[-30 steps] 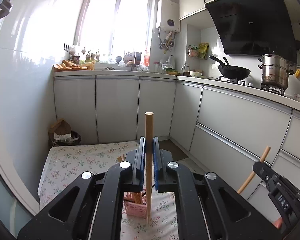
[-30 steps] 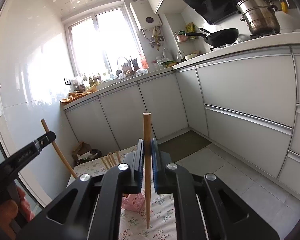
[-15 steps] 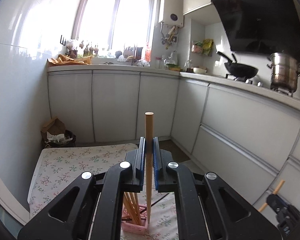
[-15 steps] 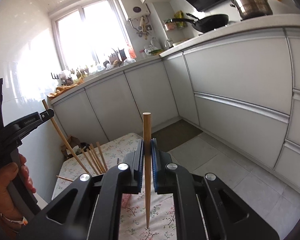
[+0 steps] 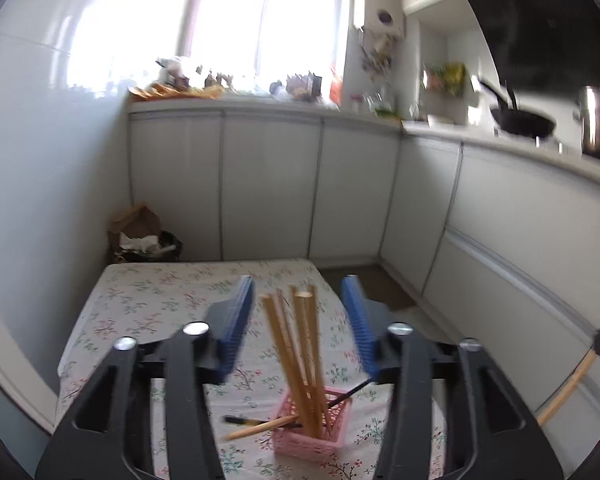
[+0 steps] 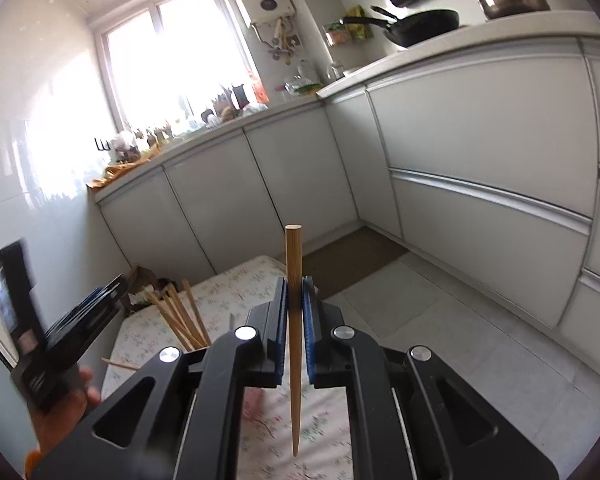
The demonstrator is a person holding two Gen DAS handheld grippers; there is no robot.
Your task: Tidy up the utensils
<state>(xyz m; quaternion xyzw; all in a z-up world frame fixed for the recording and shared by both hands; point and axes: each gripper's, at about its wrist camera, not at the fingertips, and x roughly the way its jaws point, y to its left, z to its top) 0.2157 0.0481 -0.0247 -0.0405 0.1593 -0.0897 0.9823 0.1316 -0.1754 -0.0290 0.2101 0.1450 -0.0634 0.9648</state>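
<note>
Pink lattice basket [image 5: 308, 428] on the floral cloth [image 5: 148, 300] holds round wooden chopsticks [image 5: 300, 360]; your left gripper [image 5: 298, 320] has just been opening, nothing pinched (sticks beyond). Your right gripper [image 6: 295, 312] clamps one tapered chopstick [image 6: 294, 340] upright.

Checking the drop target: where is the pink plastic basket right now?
In the left wrist view, the pink plastic basket sits low centre on the floral tablecloth, holding upright wooden chopsticks.

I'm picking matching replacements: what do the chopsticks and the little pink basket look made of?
The tan chopsticks look like bare wood or bamboo: matte, with lengthwise grain on the one in the right gripper. The pink lattice basket looks like moulded plastic.
</note>
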